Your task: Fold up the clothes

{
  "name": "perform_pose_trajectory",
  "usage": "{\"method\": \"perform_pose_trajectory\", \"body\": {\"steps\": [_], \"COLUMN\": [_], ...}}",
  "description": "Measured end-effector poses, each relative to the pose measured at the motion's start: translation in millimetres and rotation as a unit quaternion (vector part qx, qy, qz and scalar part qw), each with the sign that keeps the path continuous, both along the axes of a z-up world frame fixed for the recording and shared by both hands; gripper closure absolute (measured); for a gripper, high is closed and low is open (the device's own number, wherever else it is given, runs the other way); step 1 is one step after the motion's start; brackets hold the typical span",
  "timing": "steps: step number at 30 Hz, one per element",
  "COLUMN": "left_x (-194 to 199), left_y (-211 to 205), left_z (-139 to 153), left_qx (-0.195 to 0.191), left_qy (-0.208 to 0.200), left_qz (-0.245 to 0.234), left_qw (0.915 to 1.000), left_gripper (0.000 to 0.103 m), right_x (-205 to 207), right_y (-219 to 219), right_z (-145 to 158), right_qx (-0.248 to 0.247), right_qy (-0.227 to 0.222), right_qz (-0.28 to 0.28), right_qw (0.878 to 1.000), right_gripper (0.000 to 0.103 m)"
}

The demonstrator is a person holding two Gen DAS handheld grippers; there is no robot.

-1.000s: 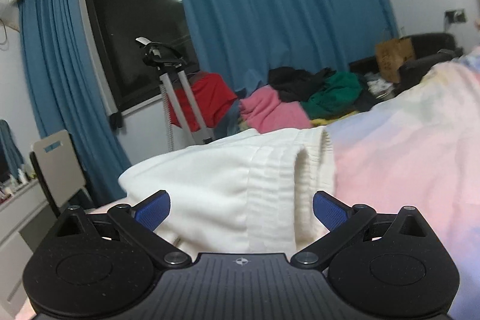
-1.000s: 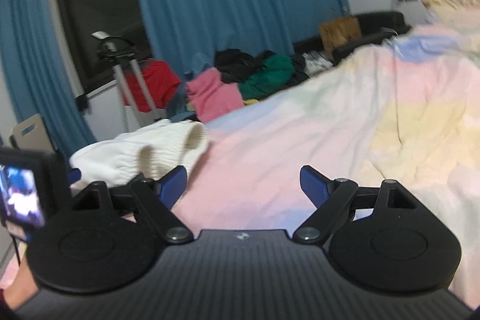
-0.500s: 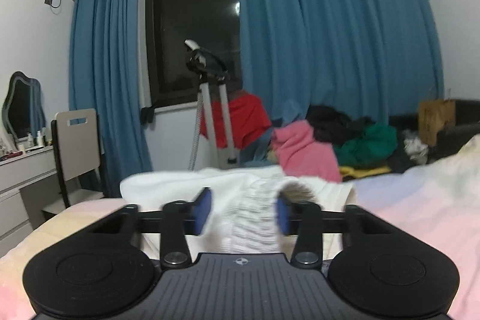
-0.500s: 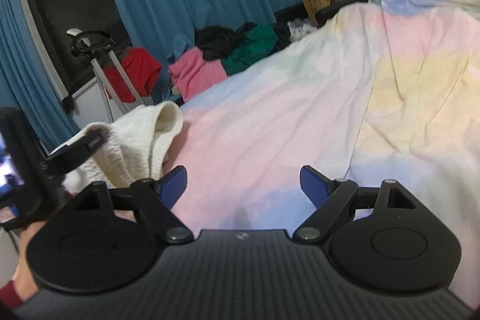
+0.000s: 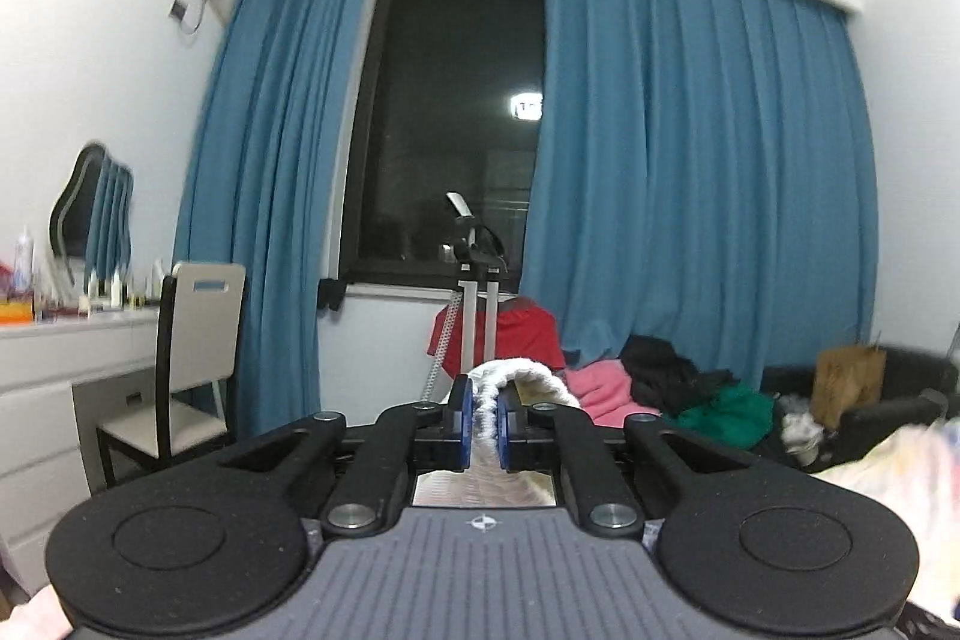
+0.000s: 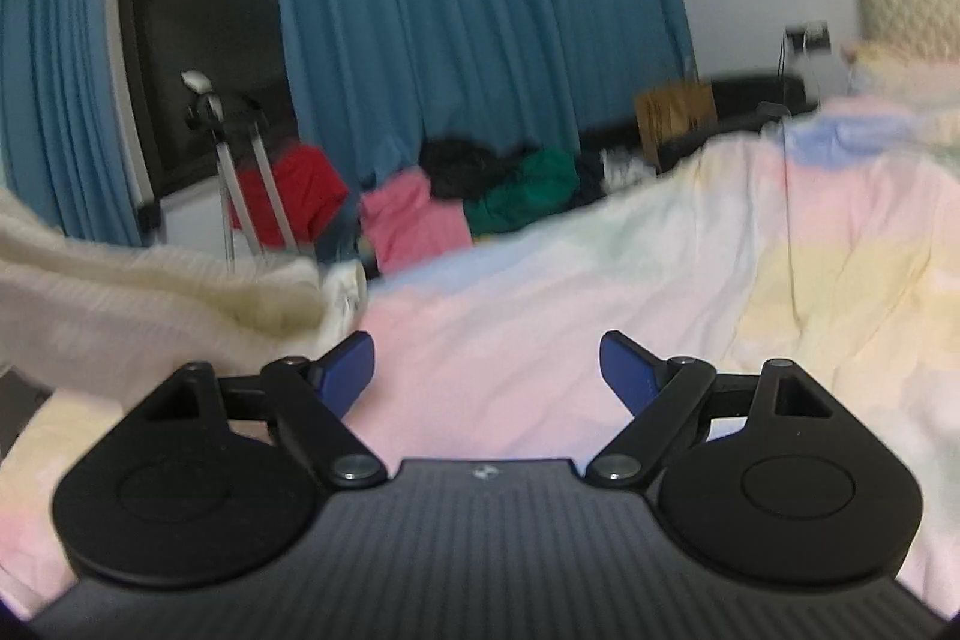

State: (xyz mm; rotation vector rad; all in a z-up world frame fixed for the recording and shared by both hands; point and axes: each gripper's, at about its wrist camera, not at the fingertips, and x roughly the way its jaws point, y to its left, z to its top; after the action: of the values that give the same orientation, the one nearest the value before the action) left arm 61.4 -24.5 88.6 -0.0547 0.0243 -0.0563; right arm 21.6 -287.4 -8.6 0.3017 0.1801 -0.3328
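My left gripper [image 5: 485, 415] is shut on a white knit sweater [image 5: 517, 379]; a ribbed fold sticks up between the blue pads and the gripper is raised level, facing the window. In the right wrist view the same white sweater [image 6: 138, 298] hangs stretched across the left side, lifted off the pastel bedspread [image 6: 600, 292]. My right gripper [image 6: 487, 370] is open and empty, low over the pink part of the bedspread, to the right of the sweater's hanging edge.
A pile of pink, green and black clothes [image 6: 474, 196] lies by the blue curtains [image 5: 690, 196]. A stand with a red garment [image 5: 480, 322] is under the window. A chair [image 5: 192, 358] and white dresser [image 5: 54, 388] stand at left.
My left gripper closed on the sweater's ribbed edge and lifted it, tilting up toward the window. The sweater now hangs raised in the right wrist view. The right gripper stayed open.
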Motion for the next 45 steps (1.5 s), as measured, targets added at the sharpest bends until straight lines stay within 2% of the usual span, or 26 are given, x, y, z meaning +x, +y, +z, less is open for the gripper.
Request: {"method": "perform_pose_trajectory", "body": {"steps": [4, 6, 9, 12, 14, 18, 21, 23, 25, 28, 29, 30, 31, 33, 35, 37, 39, 42, 45], "left_x": [-44.7, -55.1, -45.3, -23.3, -12.0, 0.9, 3.6, 9.5, 16.0, 25.9, 29.1, 32.4, 35.7, 42.2, 44.2, 43.0, 41.4, 37.1, 28.5], "left_y": [63.3, 92.6, 137.0, 174.3, 196.6, 234.4, 243.0, 245.1, 246.6, 248.8, 249.6, 250.3, 251.0, 252.5, 254.7, 257.6, 260.7, 267.8, 279.5], "left_z": [11.1, 9.6, -5.7, -25.0, -36.4, -57.5, -77.1, -83.5, -86.8, -91.8, -93.4, -95.1, -96.7, -100.0, -101.5, -102.0, -102.3, -102.4, -102.9], "left_qx": [-0.026, -0.034, -0.055, -0.079, -0.096, -0.119, -0.105, -0.103, -0.105, -0.108, -0.109, -0.110, -0.110, -0.112, -0.115, -0.121, -0.126, -0.146, -0.178], "left_qy": [0.004, 0.013, 0.063, 0.102, 0.116, 0.136, 0.148, 0.153, 0.157, 0.163, 0.165, 0.167, 0.169, 0.173, 0.180, 0.191, 0.202, 0.222, 0.256], "left_qz": [0.003, 0.013, 0.036, 0.064, 0.076, 0.095, 0.109, 0.111, 0.111, 0.110, 0.110, 0.110, 0.110, 0.109, 0.108, 0.109, 0.112, 0.111, 0.098], "left_qw": [0.9997, 0.9992, 0.9959, 0.9896, 0.9857, 0.9790, 0.9774, 0.9765, 0.9757, 0.9744, 0.9740, 0.9736, 0.9732, 0.9723, 0.9708, 0.9680, 0.9648, 0.9575, 0.9451], "left_gripper": [0.096, 0.096, 0.096, 0.096, 0.096, 0.095, 0.095, 0.095, 0.095, 0.095, 0.095, 0.095, 0.094, 0.094, 0.093, 0.091, 0.090, 0.087, 0.085], "right_x": [-19.9, -29.4, -36.0, -30.6, -26.6, -15.4, -6.1, 4.2, 16.5, 31.2, 35.9, 39.2, 39.3, 31.0, 19.7, 8.8, -5.5, -31.1, -47.1], "right_y": [12.6, 19.7, 37.5, 55.2, 73.5, 119.9, 154.2, 170.6, 177.8, 170.3, 166.8, 164.5, 163.5, 168.6, 175.8, 183.6, 195.2, 212.7, 221.3], "right_z": [13.0, 18.8, 20.2, 15.7, 10.4, -4.6, -21.1, -33.3, -42.6, -53.2, -55.7, -57.7, -58.2, -54.6, -43.6, -25.8, -8.0, 15.5, 20.9], "right_qx": [-0.024, -0.036, -0.043, -0.018, -0.008, -0.028, -0.037, -0.036, -0.007, 0.071, 0.095, 0.110, 0.113, 0.090, 0.044, -0.018, -0.091, -0.192, -0.240], "right_qy": [-0.024, -0.032, -0.003, 0.043, 0.068, 0.126, 0.172, 0.207, 0.222, 0.202, 0.196, 0.197, 0.198, 0.195, 0.179, 0.150, 0.111, 0.053, 0.048], "right_qz": [0.019, 0.031, 0.079, 0.153, 0.213, 0.312, 0.355, 0.365, 0.364, 0.349, 0.343, 0.335, 0.330, 0.324, 0.321, 0.315, 0.311, 0.308, 0.312], "right_qw": [0.999, 0.998, 0.996, 0.987, 0.975, 0.941, 0.918, 0.907, 0.904, 0.912, 0.914, 0.915, 0.916, 0.921, 0.929, 0.937, 0.940, 0.930, 0.918], "right_gripper": [0.019, 0.019, 0.019, 0.019, 0.019, 0.020, 0.020, 0.021, 0.026, 0.028, 0.038, 0.043, 0.053, 0.064, 0.070, 0.074, 0.078, 0.079, 0.079]}}
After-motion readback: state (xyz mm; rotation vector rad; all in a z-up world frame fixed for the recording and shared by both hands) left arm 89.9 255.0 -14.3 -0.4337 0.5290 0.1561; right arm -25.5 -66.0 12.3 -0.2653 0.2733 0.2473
